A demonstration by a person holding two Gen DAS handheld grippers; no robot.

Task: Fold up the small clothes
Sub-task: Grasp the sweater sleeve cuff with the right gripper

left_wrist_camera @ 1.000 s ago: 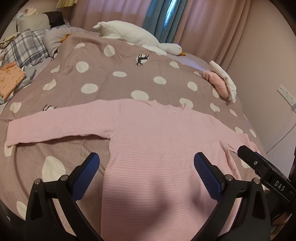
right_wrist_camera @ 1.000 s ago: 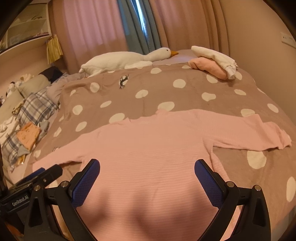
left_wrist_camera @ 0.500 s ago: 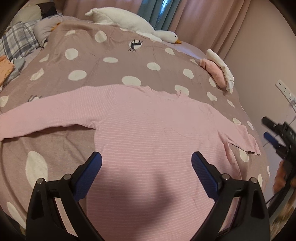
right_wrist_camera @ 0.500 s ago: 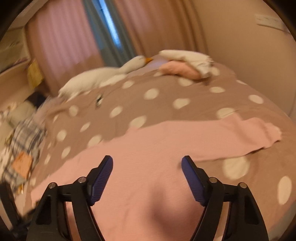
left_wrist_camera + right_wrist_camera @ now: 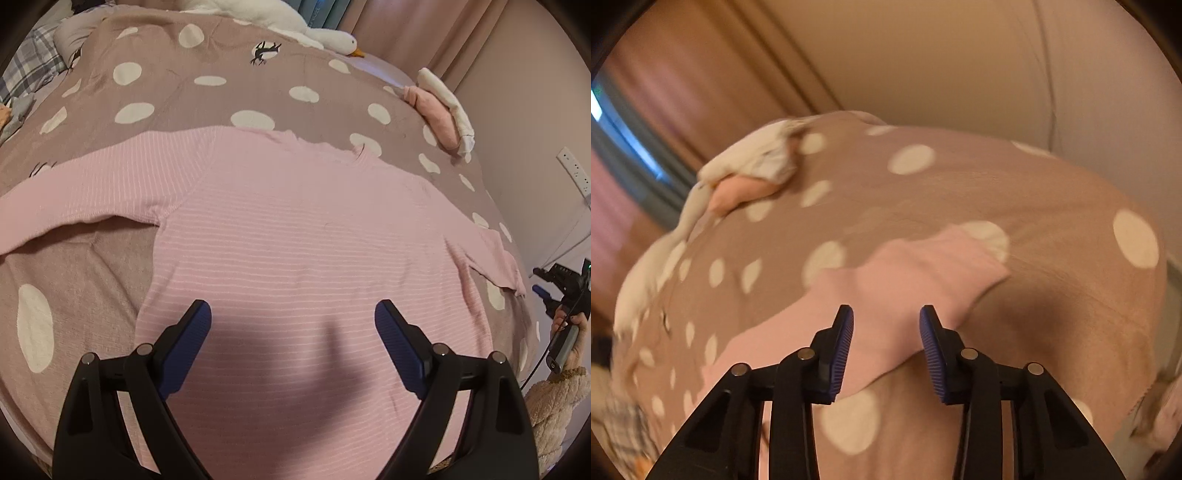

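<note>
A pink striped long-sleeved top (image 5: 295, 243) lies spread flat on the bed, sleeves out to both sides. My left gripper (image 5: 293, 325) hovers over the top's lower body, jaws wide and closing slowly, nothing pressed between the pads. My right gripper (image 5: 886, 332) hangs over the top's right sleeve (image 5: 916, 273) near the cuff; its jaws are closing, a gap still shows and the pads do not pinch the cloth. In the left wrist view the right gripper (image 5: 554, 286) appears at the bed's right edge, held by a hand.
The brown bedspread with white dots (image 5: 221, 96) covers the bed. A white goose plush (image 5: 280, 18) lies at the head. Folded pink and white clothes (image 5: 439, 107) sit at the far right edge. A wall with a socket (image 5: 574, 173) stands close on the right.
The right gripper swung far right from the top's body to the right sleeve, rolled, and narrowed its jaws. The left gripper sank closer over the top's body.
</note>
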